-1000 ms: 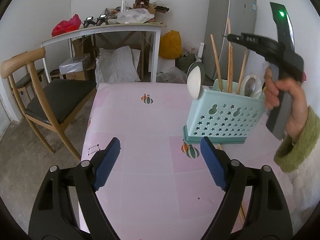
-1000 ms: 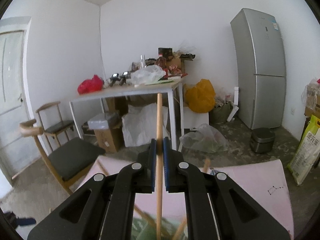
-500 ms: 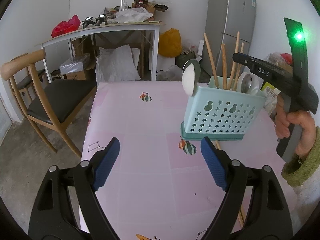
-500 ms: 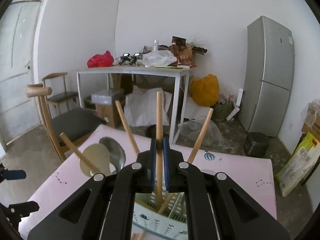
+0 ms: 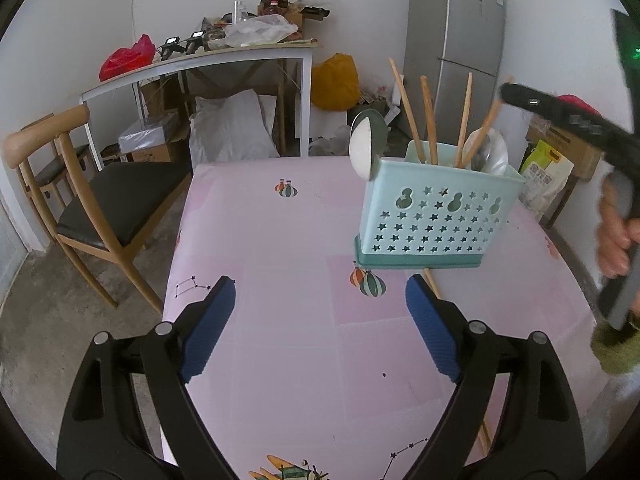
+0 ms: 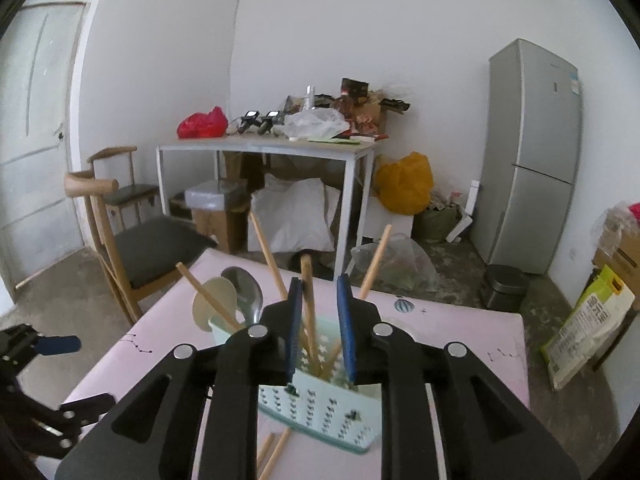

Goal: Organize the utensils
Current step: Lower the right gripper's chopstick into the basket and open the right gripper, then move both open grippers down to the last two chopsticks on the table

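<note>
My right gripper [image 6: 319, 322] jaws just opening, chopstick [image 6: 308, 300] loose between them standing in teal utensil holder [image 5: 436, 216] on pink table [image 5: 280, 320], my left gripper [image 5: 320, 330] wide, empty.

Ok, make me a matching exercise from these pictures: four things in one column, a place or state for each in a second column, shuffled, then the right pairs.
Things
1. light teal plastic utensil holder with star holes
2. wooden chopstick lying loose
3. left gripper
4. grey metal spoon

Places or states
A. jaws wide apart over bare tablecloth
B. flat on the pink table, partly under the holder's base
C. standing on the pink table
D. bowl up, sticking out of the holder's end

Pairs: 1-C, 2-B, 3-A, 4-D
</note>
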{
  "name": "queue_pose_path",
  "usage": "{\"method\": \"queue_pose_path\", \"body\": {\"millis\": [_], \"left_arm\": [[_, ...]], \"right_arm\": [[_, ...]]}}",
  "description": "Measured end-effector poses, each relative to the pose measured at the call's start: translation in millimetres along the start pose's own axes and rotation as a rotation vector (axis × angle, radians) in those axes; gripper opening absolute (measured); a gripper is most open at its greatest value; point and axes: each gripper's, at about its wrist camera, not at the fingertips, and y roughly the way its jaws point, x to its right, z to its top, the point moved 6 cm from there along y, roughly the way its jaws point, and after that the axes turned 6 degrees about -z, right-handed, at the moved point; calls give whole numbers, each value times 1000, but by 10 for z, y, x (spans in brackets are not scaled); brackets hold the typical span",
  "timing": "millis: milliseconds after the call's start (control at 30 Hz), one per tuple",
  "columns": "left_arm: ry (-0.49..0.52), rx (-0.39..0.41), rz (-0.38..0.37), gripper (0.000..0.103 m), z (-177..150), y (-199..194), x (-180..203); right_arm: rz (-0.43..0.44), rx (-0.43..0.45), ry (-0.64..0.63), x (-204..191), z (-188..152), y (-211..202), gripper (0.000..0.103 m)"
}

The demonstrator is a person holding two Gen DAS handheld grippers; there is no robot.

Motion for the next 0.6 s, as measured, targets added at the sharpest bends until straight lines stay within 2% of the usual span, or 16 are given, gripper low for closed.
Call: {"method": "queue_pose_path", "body": {"millis": [233,433,600], "left_arm": [[5,-30,-16,83,-74,49,47],[22,-81,-44,83,-212,127,150],[76,-143,-63,83,-430,203,292]], "right_arm": [[-6,-74,68,29,-297,-405,28],[-6,-178,117,-5,-730,-499,33],[6,-337,193,-33,-1275,-416,33]]}}
